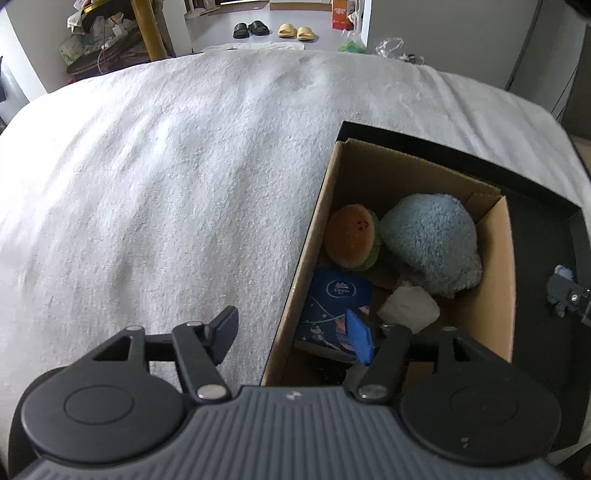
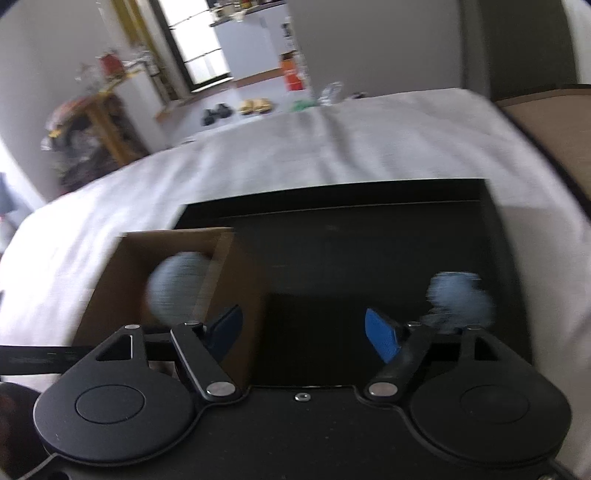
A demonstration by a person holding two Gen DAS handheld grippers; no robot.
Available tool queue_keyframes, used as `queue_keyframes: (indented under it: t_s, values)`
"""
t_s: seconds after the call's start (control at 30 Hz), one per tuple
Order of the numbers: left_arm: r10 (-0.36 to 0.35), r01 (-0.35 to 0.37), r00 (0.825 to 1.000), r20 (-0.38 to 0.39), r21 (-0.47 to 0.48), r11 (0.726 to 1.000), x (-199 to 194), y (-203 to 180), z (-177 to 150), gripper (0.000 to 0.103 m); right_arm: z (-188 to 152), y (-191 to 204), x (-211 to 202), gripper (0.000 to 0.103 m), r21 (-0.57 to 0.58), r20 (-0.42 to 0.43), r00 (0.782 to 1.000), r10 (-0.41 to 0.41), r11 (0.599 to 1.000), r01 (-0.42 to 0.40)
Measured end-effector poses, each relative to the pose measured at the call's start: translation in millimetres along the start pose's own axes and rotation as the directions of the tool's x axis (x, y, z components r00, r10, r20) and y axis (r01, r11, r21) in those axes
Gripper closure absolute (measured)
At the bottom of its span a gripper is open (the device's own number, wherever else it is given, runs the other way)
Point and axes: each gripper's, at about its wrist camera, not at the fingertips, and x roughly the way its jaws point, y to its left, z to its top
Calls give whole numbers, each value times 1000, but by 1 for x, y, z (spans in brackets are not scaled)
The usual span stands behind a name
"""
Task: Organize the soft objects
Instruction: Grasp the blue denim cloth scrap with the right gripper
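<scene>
An open cardboard box (image 1: 406, 173) stands inside a black tray (image 1: 535, 206) on a white bed cover (image 1: 166, 184). In the box lie a burger plush (image 1: 351, 240), a fluffy blue plush (image 1: 432, 240), a dark blue tissue pack (image 1: 336, 302) and a crumpled white item (image 1: 410, 306). My left gripper (image 1: 291, 336) is open and straddles the box's near left wall without pressing on it. In the blurred right wrist view, my right gripper (image 2: 304, 334) is open and empty over the black tray (image 2: 369, 240). A small pale blue soft thing (image 2: 458, 299) lies just right of it. The cardboard box (image 2: 122, 277) with the blue plush (image 2: 177, 288) is to its left.
Beyond the bed's far edge are slippers (image 1: 273, 29) on the floor, a cluttered wooden shelf (image 1: 103, 33) at the left and an orange carton (image 1: 341, 14). A dark gripper part (image 1: 569, 295) shows at the right edge of the left wrist view.
</scene>
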Motion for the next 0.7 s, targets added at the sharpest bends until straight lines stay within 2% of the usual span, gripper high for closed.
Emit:
queue_keyframes:
  t_s: [0.27, 0.47, 0.7]
  values:
    - [61, -61, 998, -4, 20, 998, 5, -22, 10, 38, -4, -32, 19, 30, 20, 8, 996, -94, 995, 94]
    - [96, -96, 995, -18, 28, 995, 13, -35, 16, 37, -9, -62, 41, 28, 41, -7, 983, -182, 982, 182]
    - [111, -111, 994, -22, 41, 993, 16, -46, 21, 37, -6, -77, 56, 29, 47, -15, 980, -198, 979, 199]
